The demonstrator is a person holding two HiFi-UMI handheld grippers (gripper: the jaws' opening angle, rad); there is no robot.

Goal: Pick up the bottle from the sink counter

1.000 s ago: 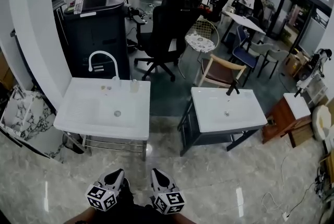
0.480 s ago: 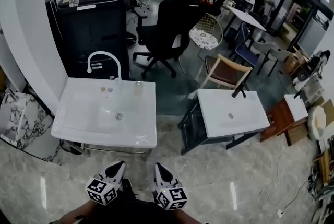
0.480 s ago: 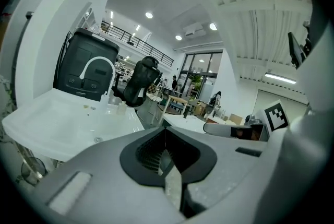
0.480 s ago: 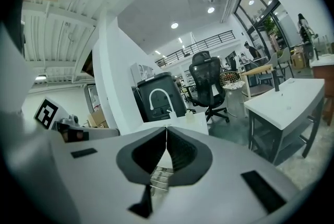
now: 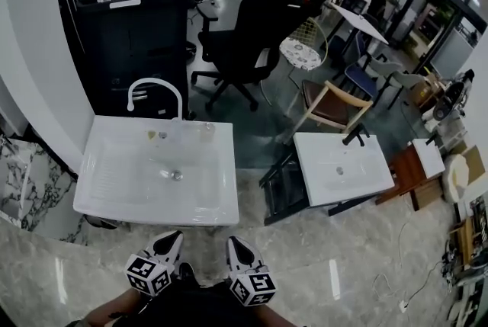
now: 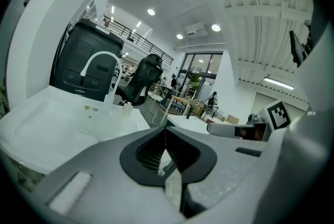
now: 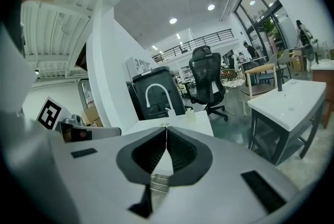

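A small pale bottle (image 5: 205, 127) stands on the back right corner of the white sink counter (image 5: 217, 200), to the right of the white arched faucet (image 5: 155, 86). It also shows small as the bottle (image 6: 127, 108) in the left gripper view and the bottle (image 7: 191, 109) in the right gripper view. My left gripper (image 5: 173, 237) and right gripper (image 5: 232, 241) hang side by side just in front of the counter's near edge, well short of the bottle. Both are shut with nothing between the jaws, as seen on the left gripper (image 6: 166, 129) and right gripper (image 7: 166, 129).
Behind the sink stands a black printer cabinet (image 5: 137, 28), with a black office chair (image 5: 259, 28) to its right. A second white sink (image 5: 343, 165) with a dark tap sits to the right, across a gap of floor. A white wall (image 5: 30, 43) borders the left.
The view has moved closer to the left sink, which now sits lower and larger in the head view. Both grippers keep their place at the bottom, still shut.
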